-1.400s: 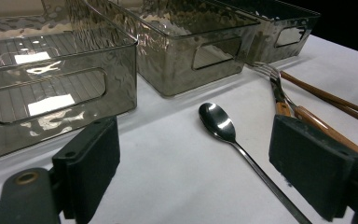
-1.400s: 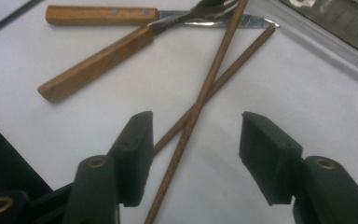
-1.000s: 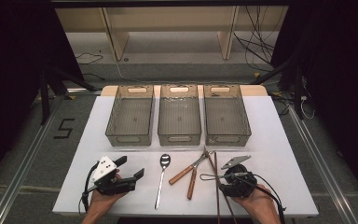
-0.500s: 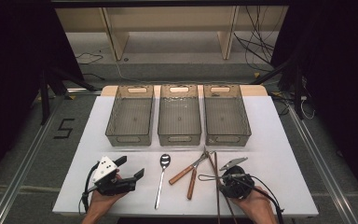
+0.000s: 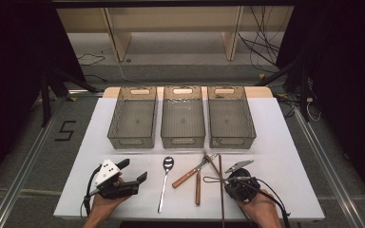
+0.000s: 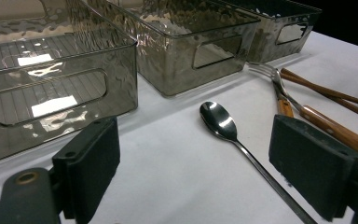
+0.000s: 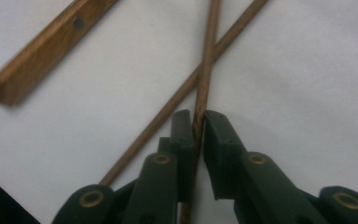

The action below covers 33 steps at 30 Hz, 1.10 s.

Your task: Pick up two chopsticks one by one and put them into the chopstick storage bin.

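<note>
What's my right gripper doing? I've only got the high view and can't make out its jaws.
Observer: In the right gripper view, the right gripper has its jaws closed on one wooden chopstick; they have just been closing.
Operator: Only one stick caught?
Observer: Yes. The second chopstick crosses under the held one ahead of the jaws and lies outside them.
Operator: And the left gripper?
Observer: The left gripper view shows the left gripper with its jaws wide apart and nothing between the pads; the spoon lies on the table ahead of them.
</note>
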### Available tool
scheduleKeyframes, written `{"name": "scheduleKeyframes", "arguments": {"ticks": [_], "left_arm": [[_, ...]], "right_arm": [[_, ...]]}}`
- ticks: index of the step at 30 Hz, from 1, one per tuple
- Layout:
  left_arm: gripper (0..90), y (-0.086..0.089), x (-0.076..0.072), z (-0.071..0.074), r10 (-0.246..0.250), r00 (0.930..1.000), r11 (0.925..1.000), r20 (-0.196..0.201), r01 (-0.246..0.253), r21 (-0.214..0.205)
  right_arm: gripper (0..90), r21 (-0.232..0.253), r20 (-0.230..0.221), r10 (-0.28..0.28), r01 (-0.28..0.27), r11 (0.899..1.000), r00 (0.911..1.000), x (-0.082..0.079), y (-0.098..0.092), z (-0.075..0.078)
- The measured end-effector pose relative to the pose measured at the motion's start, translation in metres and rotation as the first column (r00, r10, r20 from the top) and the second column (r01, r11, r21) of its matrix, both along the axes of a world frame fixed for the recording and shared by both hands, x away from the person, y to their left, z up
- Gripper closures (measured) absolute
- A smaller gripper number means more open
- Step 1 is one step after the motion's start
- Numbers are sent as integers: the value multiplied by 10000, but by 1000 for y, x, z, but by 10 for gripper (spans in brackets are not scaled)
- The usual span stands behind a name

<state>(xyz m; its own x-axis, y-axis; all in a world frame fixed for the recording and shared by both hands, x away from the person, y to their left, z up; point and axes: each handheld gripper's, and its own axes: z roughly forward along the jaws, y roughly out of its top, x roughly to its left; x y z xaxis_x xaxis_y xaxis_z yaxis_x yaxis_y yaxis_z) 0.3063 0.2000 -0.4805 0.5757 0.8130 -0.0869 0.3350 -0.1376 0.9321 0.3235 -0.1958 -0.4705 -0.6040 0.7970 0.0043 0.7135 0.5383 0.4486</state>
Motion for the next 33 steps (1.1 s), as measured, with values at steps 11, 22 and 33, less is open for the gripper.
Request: {"name": "scheduleKeyframes", "arguments": {"ticks": [11, 22, 33], "left_arm": [[159, 0, 1, 0, -3, 10000, 10000, -76, 3, 3], [160, 0, 3, 2, 50, 9988, 9993, -481, -67, -360], [168, -15, 4, 20, -248, 9947, 9971, -994, 174, -744]], "right_arm": [[854, 509, 243, -355, 342, 9981, 9991, 2, -11, 3], [856, 1246, 1281, 127, -288, 9918, 9917, 1, -10, 34], [855, 1876, 2315, 866, -1318, 9734, 9690, 8, 18, 62]]}}
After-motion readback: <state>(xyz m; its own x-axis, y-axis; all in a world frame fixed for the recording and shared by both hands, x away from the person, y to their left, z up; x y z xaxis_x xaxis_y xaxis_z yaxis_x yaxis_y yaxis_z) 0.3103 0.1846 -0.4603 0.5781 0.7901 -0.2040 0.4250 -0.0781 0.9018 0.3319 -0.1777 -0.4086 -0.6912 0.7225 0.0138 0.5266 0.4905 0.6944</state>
